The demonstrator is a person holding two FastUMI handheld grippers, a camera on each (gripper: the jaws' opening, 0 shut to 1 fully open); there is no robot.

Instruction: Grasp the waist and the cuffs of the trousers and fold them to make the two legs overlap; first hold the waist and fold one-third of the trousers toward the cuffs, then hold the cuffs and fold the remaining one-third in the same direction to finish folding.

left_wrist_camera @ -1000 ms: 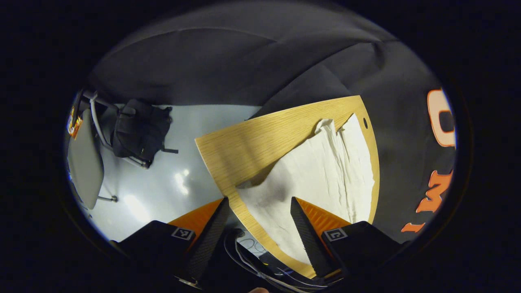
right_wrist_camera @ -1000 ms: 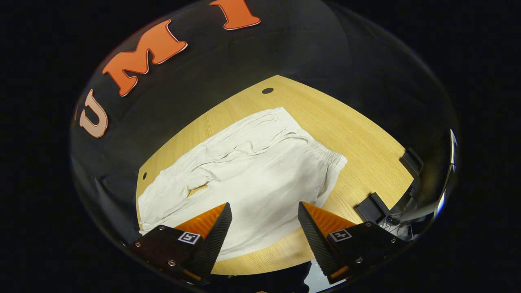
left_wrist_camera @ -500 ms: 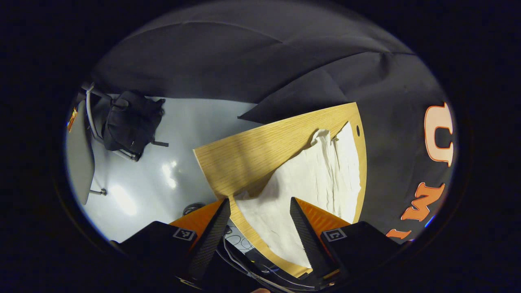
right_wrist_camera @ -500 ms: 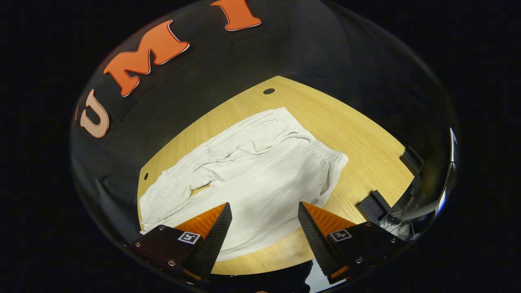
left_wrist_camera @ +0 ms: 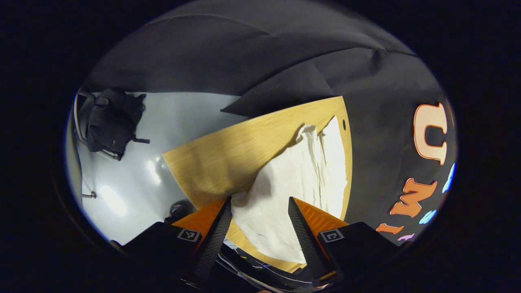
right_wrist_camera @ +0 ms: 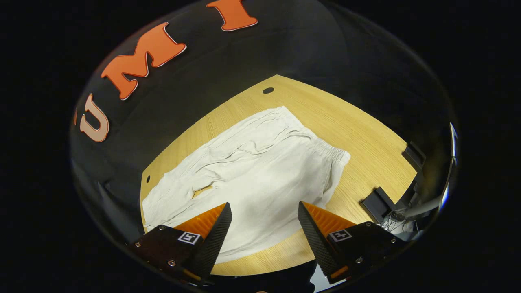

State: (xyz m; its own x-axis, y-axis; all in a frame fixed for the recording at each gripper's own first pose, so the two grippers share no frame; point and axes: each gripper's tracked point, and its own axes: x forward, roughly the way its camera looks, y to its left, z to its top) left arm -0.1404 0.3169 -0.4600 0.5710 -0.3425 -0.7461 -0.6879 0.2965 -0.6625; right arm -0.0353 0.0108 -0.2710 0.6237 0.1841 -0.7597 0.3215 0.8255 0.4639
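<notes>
trousers (right_wrist_camera: 252, 179) lie spread flat on the wooden table (right_wrist_camera: 366, 134), white and wrinkly, waist to the right in the right gripper view. right gripper (right_wrist_camera: 264, 228) hangs over them, wide open, holding nothing. left gripper (left_wrist_camera: 259, 221) is wide open too, over the cuff end.

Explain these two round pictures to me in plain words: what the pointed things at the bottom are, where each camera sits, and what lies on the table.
Each picture comes from a camera riding on a hand-held claw; the two pointed shapes at the bottom are that claw's own fingers. In the left gripper view, the left claw is open, over one end of the white cloth trousers. In the right gripper view, the right claw is open above the same trousers, which lie spread flat on the light wooden table, their elastic waist to the right. Nothing is held yet.
</notes>
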